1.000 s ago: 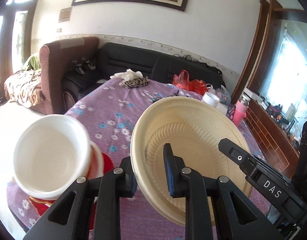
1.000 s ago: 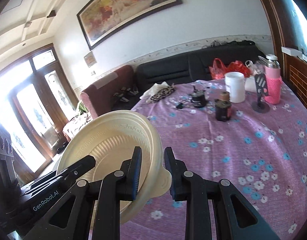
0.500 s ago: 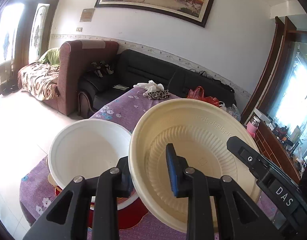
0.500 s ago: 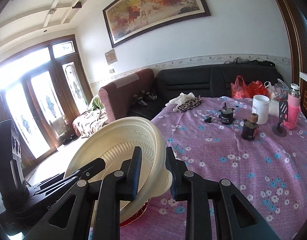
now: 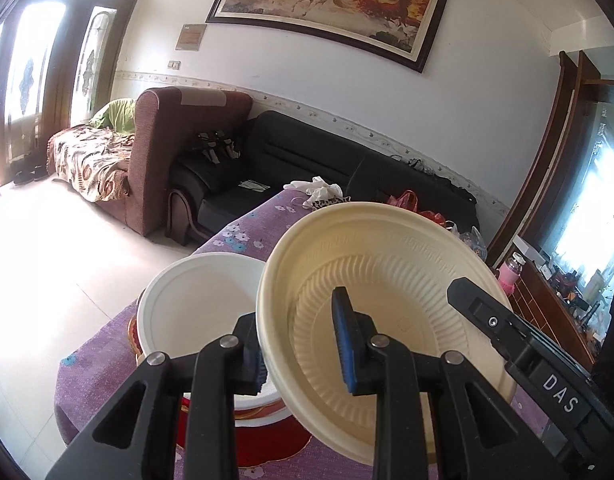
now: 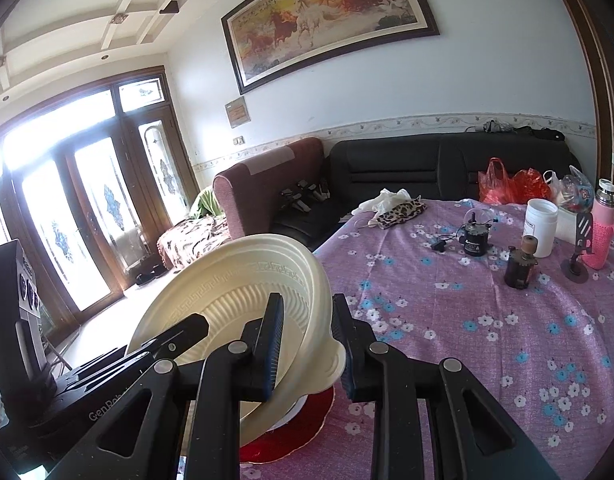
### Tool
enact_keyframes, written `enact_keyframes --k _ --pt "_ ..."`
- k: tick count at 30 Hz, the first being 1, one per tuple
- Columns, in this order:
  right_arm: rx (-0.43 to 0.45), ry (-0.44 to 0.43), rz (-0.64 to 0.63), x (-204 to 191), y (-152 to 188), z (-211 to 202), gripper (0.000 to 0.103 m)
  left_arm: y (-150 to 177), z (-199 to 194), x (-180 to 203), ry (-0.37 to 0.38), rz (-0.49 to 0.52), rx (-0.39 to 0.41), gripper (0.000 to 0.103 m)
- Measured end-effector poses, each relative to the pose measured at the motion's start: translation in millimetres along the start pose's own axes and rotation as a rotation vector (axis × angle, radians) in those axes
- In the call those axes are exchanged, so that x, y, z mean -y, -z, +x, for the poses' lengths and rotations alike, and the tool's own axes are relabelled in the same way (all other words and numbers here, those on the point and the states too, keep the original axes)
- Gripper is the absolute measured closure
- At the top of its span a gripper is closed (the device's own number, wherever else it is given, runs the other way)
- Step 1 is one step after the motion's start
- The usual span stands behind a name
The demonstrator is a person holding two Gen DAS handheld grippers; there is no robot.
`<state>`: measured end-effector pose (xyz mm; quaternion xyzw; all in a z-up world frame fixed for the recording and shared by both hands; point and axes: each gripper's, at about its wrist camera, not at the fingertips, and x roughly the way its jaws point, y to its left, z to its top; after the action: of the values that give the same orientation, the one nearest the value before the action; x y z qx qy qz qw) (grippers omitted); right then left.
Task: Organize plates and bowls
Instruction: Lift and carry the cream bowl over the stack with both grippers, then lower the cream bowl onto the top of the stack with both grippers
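Observation:
Both grippers hold one cream plastic plate (image 5: 387, 280), tilted on edge above the table. My left gripper (image 5: 299, 344) is shut on its left rim. My right gripper (image 6: 307, 344) is shut on its right rim; the plate also shows in the right wrist view (image 6: 243, 296). Below and left of the plate, a white bowl (image 5: 199, 304) sits in a stack on a red plate (image 5: 267, 440). The red plate also shows under the cream plate in the right wrist view (image 6: 299, 428).
The table has a purple flowered cloth (image 6: 467, 340). At its far side stand a white jar (image 6: 541, 226), a pink bottle (image 6: 603, 228), two small dark jars (image 6: 519, 266) and a leopard-print cloth (image 6: 399, 212). Sofas (image 5: 307, 168) stand behind the table.
Both grippers with the cream plate have moved toward the stack; the white bowl and red plate now lie closer, just beneath the plate's lower edge.

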<state>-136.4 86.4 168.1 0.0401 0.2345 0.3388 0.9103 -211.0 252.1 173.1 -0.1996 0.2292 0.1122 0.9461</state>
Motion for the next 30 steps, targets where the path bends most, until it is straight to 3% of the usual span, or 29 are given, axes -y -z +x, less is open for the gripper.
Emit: enact_keyframes --k 21,30 --pt "-0.034 -0.087 -0.073 -52 0 39 0.074 -16 -20 -51 -0.088 -0.096 0.064 0.077" --pt "-0.072 -0.105 -0.095 -68 7 67 0.074 -14 -4 -72 -0.125 -0.137 0.036 0.072"
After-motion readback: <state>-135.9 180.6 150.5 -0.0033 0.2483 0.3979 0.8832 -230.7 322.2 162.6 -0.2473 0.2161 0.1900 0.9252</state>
